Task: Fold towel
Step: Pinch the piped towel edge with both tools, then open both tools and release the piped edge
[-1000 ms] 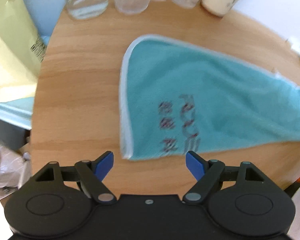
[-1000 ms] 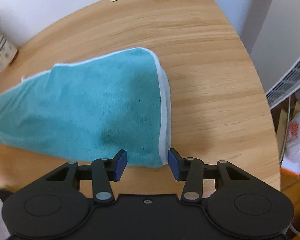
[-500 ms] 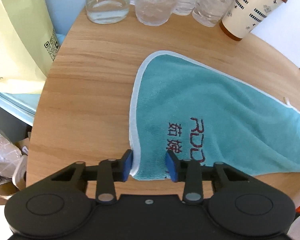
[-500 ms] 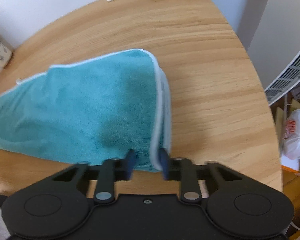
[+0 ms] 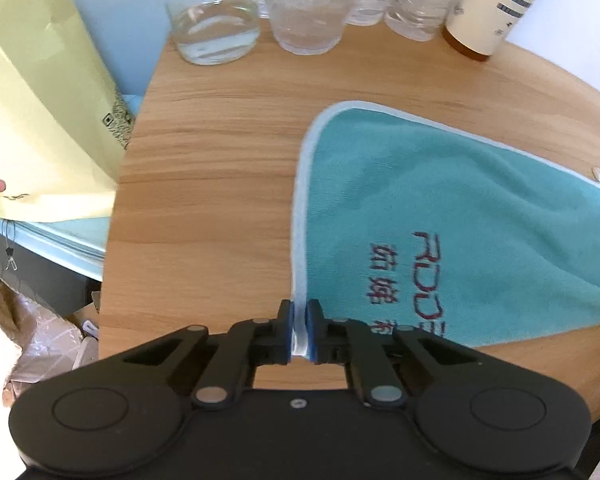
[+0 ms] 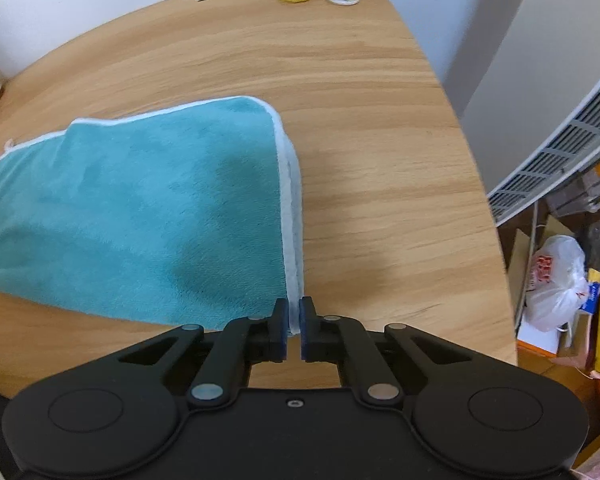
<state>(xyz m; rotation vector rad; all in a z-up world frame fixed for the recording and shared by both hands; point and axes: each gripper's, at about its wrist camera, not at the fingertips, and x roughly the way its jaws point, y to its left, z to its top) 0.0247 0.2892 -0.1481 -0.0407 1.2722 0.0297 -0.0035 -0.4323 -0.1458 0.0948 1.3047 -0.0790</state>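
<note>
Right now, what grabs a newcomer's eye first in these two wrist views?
The teal towel with white trim spread on the round wooden table, red lettering near its close edge. Each gripper is shut on a near corner of it: the left gripper in the left wrist view, the right gripper in the right wrist view. Behind the towel, clear glass jars and cups line the table's far edge.

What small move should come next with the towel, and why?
Probably lift both near corners together and carry them toward the far edge. The left gripper and right gripper are each shut on a corner of the towel, which lies mostly flat.
</note>
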